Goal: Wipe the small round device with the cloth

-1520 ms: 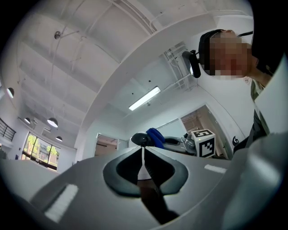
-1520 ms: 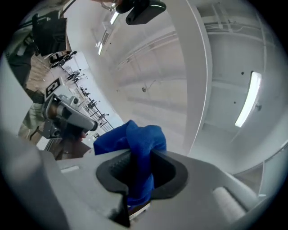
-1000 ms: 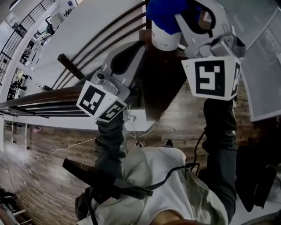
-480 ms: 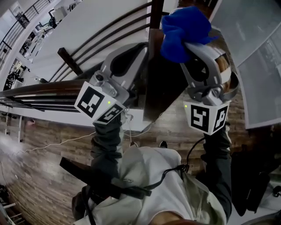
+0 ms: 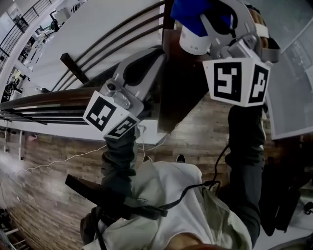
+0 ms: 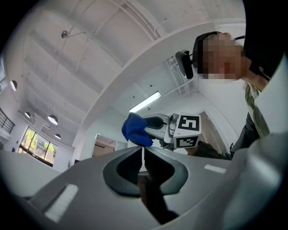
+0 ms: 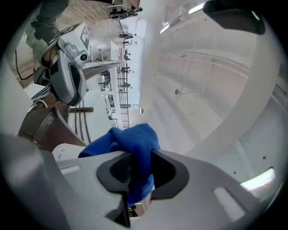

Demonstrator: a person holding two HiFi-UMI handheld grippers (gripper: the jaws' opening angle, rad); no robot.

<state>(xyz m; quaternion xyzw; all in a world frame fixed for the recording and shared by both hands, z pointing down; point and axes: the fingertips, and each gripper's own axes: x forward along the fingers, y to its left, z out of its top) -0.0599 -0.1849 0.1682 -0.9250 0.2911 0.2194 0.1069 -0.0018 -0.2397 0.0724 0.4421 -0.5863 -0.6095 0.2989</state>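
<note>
Right gripper [image 7: 139, 155]: the jaws are clamped on a blue cloth [image 7: 130, 139]. The cloth bunches out past the tips and a fold hangs down between the pads.

In the head view the cloth [image 5: 188, 10] lies over the top of the small round device [image 5: 194, 43], a white puck-like body. Only its lower side wall shows under the blue. The device sits at the upper edge of that view, on top of a dark brown wooden stand [image 5: 176, 83]. In the right gripper view we see it as a pale rounded edge [image 7: 63, 152], low and left of the cloth.

Left gripper [image 6: 142, 150]: the jaws are drawn almost together, with only a thin slit of light between them, and we see nothing in it. In the head view this gripper lies just left of the stand, with its tips pointing up along it and below the device. We cannot tell whether it touches the wood.

The marker cubes [image 5: 234, 80] on both grippers face the head camera. Below them are the person's dark sleeves, a light shirt [image 5: 166, 195] and a plank floor [image 5: 54, 195].
</note>
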